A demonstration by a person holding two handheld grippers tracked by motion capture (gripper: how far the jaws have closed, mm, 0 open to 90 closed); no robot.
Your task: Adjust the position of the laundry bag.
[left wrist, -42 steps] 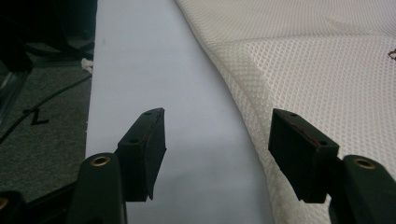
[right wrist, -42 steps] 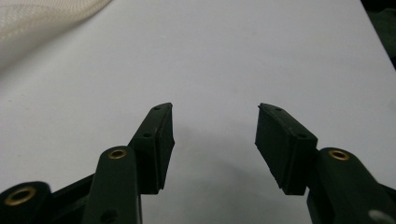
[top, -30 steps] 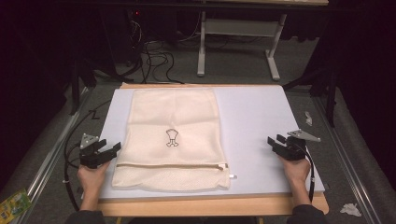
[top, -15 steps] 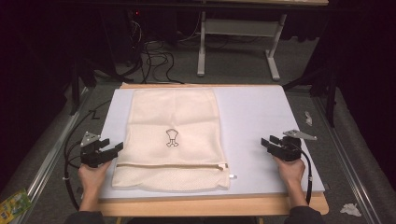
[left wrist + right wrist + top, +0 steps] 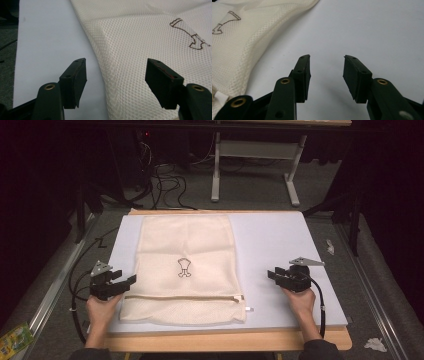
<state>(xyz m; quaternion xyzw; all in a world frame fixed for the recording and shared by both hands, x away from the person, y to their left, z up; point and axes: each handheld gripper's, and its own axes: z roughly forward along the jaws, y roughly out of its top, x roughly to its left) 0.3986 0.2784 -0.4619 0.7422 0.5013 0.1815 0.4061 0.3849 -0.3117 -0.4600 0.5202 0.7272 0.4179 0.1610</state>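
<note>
I hover my left gripper [image 5: 126, 281], jaws wide and empty, at the cream mesh laundry bag's [image 5: 187, 247] edge; my right gripper [image 5: 271, 274], empty, has been closing. Next, grip the bag.

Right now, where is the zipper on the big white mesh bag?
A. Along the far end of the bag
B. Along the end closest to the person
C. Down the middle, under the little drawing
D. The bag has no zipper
B. In the high view, the zipper runs across the mesh bag near the end closest to the person, below the little drawing.
</note>
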